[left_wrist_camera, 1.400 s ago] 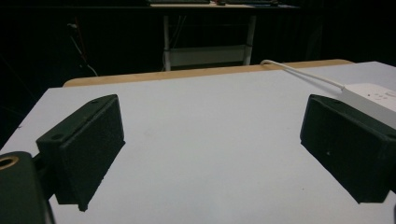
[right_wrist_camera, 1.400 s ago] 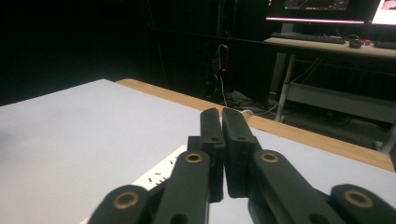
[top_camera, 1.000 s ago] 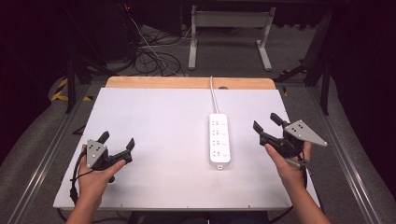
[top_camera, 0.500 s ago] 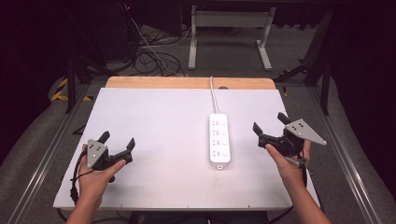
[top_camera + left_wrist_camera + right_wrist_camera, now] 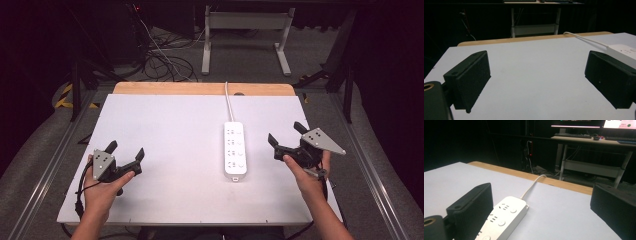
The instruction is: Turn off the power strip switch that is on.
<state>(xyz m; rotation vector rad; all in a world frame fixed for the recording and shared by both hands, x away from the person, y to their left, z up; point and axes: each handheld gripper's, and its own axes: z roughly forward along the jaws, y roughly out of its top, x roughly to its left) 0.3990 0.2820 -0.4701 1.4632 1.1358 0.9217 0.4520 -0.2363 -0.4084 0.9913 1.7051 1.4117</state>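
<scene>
Right now a white power strip lies flat on the white table, a little right of the middle, its long side running away from the person. Its white cable leads off the far end, across the bare wooden strip at the table's back edge. The strip has four rows of sockets facing up.

Low at the near left of the table, the person's left hand holds the left claw, which is released, its jaws spread wide with nothing between them. A black cable loops down from it beside the wrist. In the left gripper view the two black pads stand far apart over bare table, and the power strip peeks in at the right edge, well apart from this claw.

On the right, the right hand holds the right claw, also released, just beside the power strip's near right side without touching it. A grey three-cornered plate sits on top of it. In the right gripper view the power strip lies close by the left-hand jaw, partly behind it, with the cable curving away to the wooden edge; the gap between the jaws holds only table.

Beyond the table are a dark floor, a tangle of cables and the grey legs of another desk.
</scene>
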